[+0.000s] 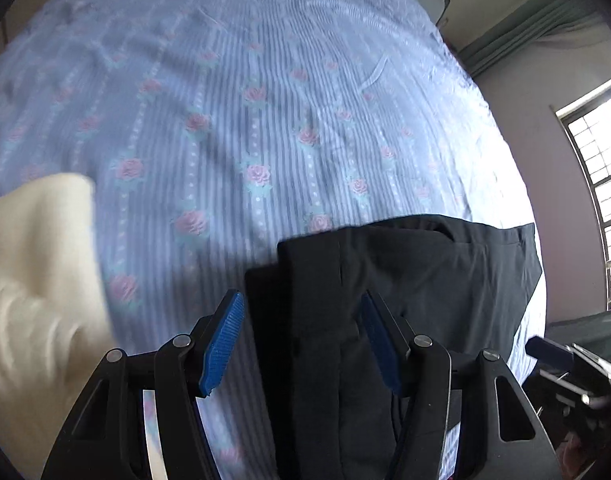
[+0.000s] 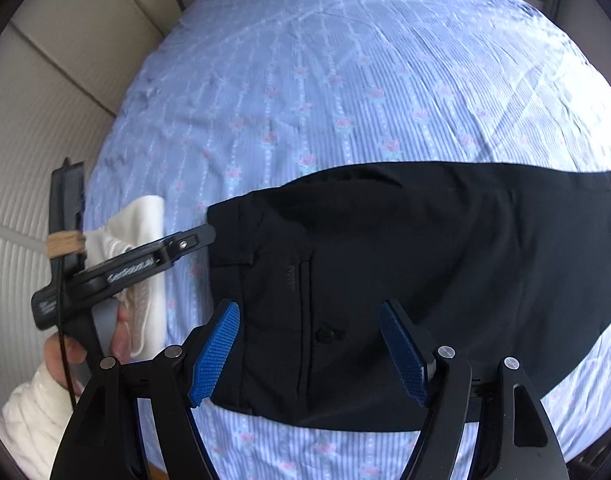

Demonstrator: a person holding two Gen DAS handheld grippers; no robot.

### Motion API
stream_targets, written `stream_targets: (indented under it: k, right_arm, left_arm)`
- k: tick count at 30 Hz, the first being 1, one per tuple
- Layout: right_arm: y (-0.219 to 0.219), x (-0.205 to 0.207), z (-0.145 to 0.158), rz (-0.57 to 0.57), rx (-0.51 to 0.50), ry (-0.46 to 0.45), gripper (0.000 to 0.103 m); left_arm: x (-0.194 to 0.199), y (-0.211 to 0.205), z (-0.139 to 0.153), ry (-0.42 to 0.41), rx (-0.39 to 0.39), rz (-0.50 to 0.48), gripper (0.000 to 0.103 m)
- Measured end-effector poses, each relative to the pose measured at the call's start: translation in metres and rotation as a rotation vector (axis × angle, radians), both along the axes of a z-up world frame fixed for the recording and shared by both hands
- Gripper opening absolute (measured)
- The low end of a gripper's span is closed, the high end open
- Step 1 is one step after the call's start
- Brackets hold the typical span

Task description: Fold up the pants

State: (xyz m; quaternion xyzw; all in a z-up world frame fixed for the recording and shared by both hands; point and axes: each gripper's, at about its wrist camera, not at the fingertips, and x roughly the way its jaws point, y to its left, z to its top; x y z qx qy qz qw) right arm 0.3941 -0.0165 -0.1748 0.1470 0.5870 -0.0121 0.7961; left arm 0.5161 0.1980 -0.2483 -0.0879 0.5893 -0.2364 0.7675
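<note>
Black pants (image 2: 405,280) lie folded across a blue floral bedsheet (image 2: 325,92), waistband to the left, with a back pocket and button (image 2: 325,335) showing. My right gripper (image 2: 309,354) is open just above the waistband area, holding nothing. My left gripper (image 1: 301,344) is open with its jaws on either side of the pants' waistband edge (image 1: 337,300). In the right wrist view the left gripper's body (image 2: 145,264) reaches the pants' left edge.
A folded cream garment (image 1: 37,272) lies on the sheet to the left, also in the right wrist view (image 2: 145,264). The bed's right edge (image 1: 517,184) meets a wall with a window (image 1: 601,184). A padded headboard (image 2: 45,120) is at left.
</note>
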Motion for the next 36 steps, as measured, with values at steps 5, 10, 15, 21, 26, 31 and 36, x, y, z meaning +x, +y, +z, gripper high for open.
stream_targets:
  k: [5, 10, 15, 21, 26, 31, 36]
  right_arm:
    - [-0.002, 0.017, -0.014, -0.040, 0.031, 0.029, 0.074]
    - [-0.002, 0.021, -0.017, -0.050, 0.029, 0.046, 0.074]
    - [-0.007, 0.016, -0.019, -0.060, 0.048, 0.063, 0.074]
    - [-0.004, 0.017, -0.023, -0.050, 0.063, 0.068, 0.074]
    - [0.004, 0.016, -0.022, -0.024, 0.056, 0.069, 0.074]
    - [0.007, 0.014, -0.020, -0.014, 0.070, 0.058, 0.074]
    - [0.018, 0.012, -0.016, 0.038, 0.051, 0.034, 0.074]
  left_arm:
    - [0.026, -0.017, -0.017, 0.034, 0.008, -0.047, 0.060]
    - [0.037, -0.019, -0.033, 0.115, -0.070, -0.052, 0.044]
    - [0.020, 0.003, -0.015, 0.101, -0.248, -0.051, 0.039]
    - [0.013, -0.003, -0.035, 0.118, -0.155, -0.064, 0.040]
    - [0.017, 0.001, -0.046, 0.156, -0.154, -0.024, 0.037]
    - [0.005, 0.021, -0.038, 0.176, -0.147, 0.054, 0.014]
    - [0.014, 0.028, -0.036, 0.165, -0.106, 0.024, 0.014]
